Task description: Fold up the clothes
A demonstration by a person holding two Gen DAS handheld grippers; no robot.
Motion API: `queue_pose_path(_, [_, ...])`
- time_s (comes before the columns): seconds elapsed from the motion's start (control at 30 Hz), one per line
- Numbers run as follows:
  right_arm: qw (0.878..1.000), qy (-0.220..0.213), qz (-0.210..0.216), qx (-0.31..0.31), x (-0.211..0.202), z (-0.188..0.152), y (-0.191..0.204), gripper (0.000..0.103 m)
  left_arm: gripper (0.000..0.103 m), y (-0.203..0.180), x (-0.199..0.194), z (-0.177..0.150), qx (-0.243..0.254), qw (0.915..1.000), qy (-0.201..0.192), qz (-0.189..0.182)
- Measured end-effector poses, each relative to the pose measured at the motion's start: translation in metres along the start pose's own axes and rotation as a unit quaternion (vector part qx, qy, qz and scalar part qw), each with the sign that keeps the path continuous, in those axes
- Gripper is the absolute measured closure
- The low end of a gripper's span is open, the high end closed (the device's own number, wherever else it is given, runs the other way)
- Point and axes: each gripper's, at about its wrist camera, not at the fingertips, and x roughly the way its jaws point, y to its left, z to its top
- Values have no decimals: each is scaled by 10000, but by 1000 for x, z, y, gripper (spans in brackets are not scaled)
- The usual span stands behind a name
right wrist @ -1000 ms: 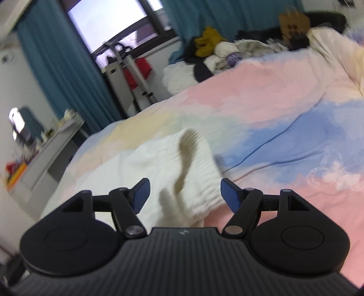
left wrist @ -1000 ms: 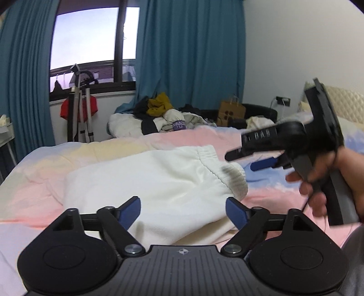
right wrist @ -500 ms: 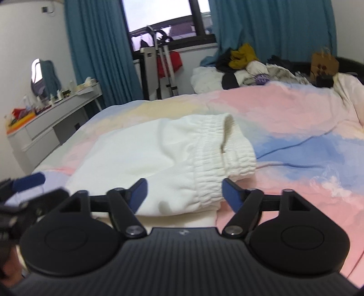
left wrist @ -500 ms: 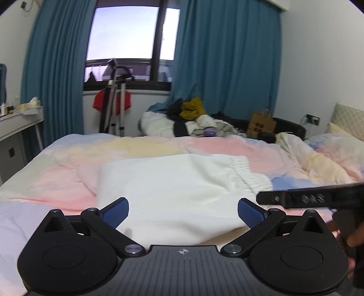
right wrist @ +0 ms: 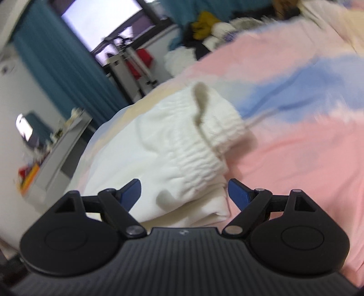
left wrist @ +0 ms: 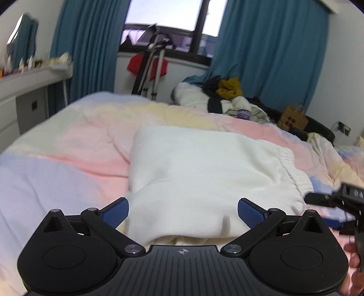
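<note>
Folded white garment (left wrist: 204,173) lying flat on pastel bedspread (left wrist: 68,145), ribbed elastic waistband (right wrist: 204,145) turned toward right side. Left gripper (left wrist: 183,210) low at garment's near edge, jaws spread wide, blue pads (left wrist: 115,213) flanking fabric without pressing it. Right gripper (right wrist: 184,191) likewise spread, hovering over near corner by waistband, nothing pinched; view tilted and blurred. Tip of right gripper also poking in at right edge of left view, with fingers of a hand (left wrist: 355,264) below. Heap of clothes (left wrist: 227,95) at far end of bed, teal curtains (left wrist: 268,52) and window (left wrist: 168,20) behind, white desk (left wrist: 29,79) along left wall.
</note>
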Motion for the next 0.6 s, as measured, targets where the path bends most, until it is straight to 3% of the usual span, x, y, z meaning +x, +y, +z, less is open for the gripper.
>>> queue_pose_path(0.17, [9976, 264, 94, 629, 29, 4, -16, 18, 1, 33, 24, 8, -710, 9968, 363, 78])
queue_pose_path(0.33, [9949, 559, 57, 835, 72, 6, -23, 18, 1, 64, 49, 8, -1408, 9864, 751, -402])
queue_pose_path(0.43, [9907, 644, 358, 1142, 93, 6, -30, 8, 1, 78, 60, 5, -1707, 9793, 902, -604])
queue_pose_path(0.53, [9879, 690, 615, 1248, 108, 7, -28, 5, 2, 92, 68, 2, -1953, 9725, 996, -788])
queue_pose_path(0.6, [9829, 573, 1019, 1422, 107, 10, -26, 5, 2, 101, 70, 0, -2099, 9685, 1011, -880])
